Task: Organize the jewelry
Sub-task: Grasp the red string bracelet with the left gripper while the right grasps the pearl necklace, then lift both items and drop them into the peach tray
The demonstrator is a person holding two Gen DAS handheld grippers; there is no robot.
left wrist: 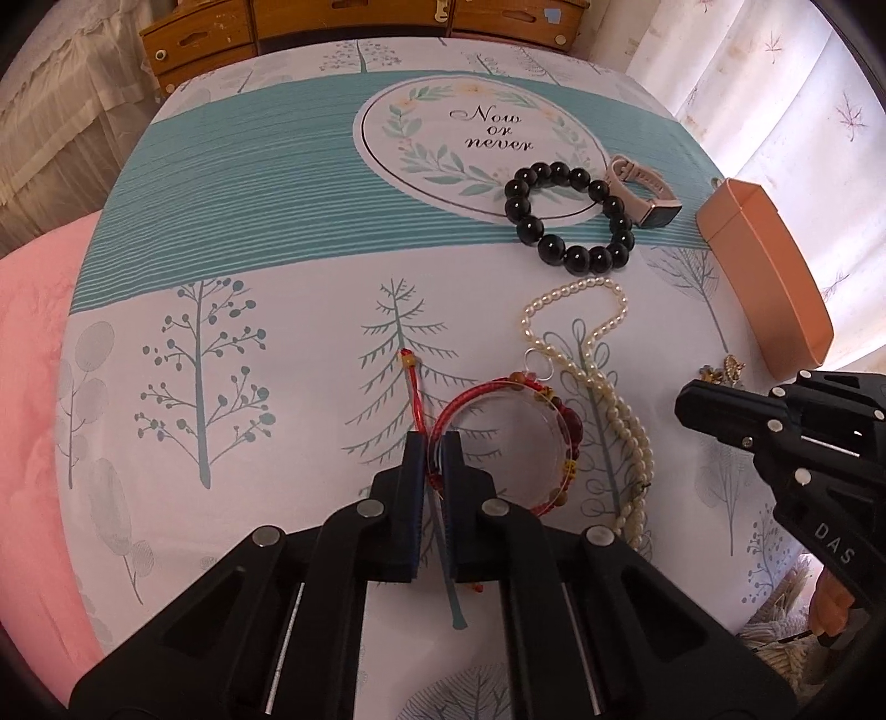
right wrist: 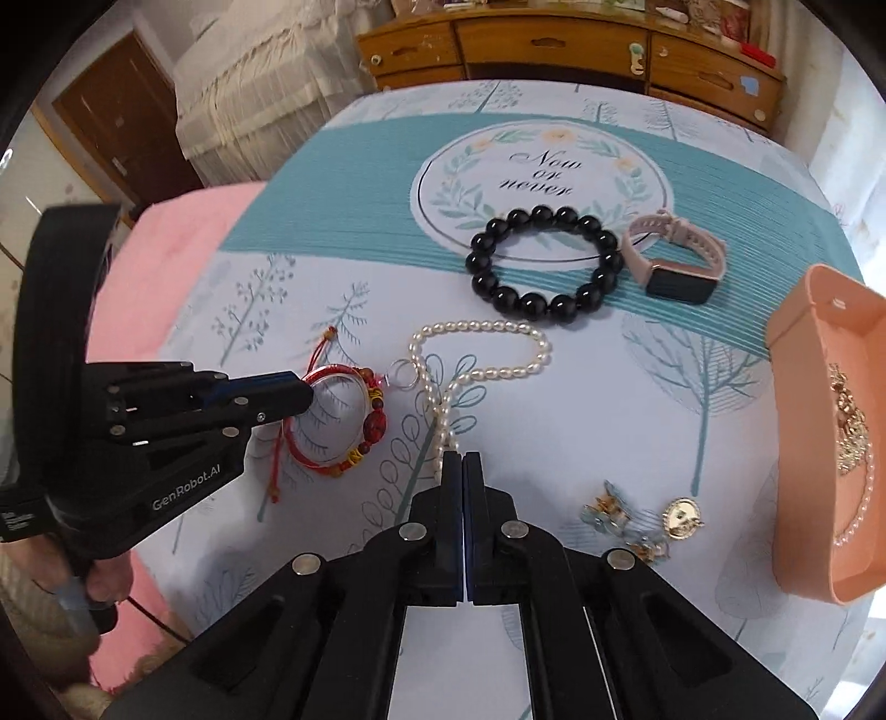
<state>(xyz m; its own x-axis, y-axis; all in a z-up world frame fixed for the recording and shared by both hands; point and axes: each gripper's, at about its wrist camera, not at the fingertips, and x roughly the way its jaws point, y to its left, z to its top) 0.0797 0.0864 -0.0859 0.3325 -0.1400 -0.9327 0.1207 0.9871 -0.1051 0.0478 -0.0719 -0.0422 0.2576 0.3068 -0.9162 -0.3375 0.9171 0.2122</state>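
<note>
A red cord bracelet [left wrist: 565,421] with brown and red beads lies on the tree-print cloth [left wrist: 249,387]. My left gripper [left wrist: 436,443] is shut on the bracelet's near-left cord. In the right wrist view the left gripper [right wrist: 307,396] meets the red bracelet [right wrist: 374,421] at its left side. A pearl necklace [right wrist: 498,327] runs down the cloth and passes under my right gripper [right wrist: 461,457]. Its jaws are pressed together, and I see no pearl between them. In the left wrist view the right gripper [left wrist: 681,396] sits just right of the pearl necklace [left wrist: 576,288].
A black bead bracelet [right wrist: 531,302] and a pink-strapped watch [right wrist: 681,285] lie further back. A peach box [right wrist: 797,443] on the right holds a gold chain [right wrist: 850,426]. Small gold charms [right wrist: 681,515] lie near it. A pink blanket [left wrist: 33,387] lies left, wooden drawers [right wrist: 554,44] behind.
</note>
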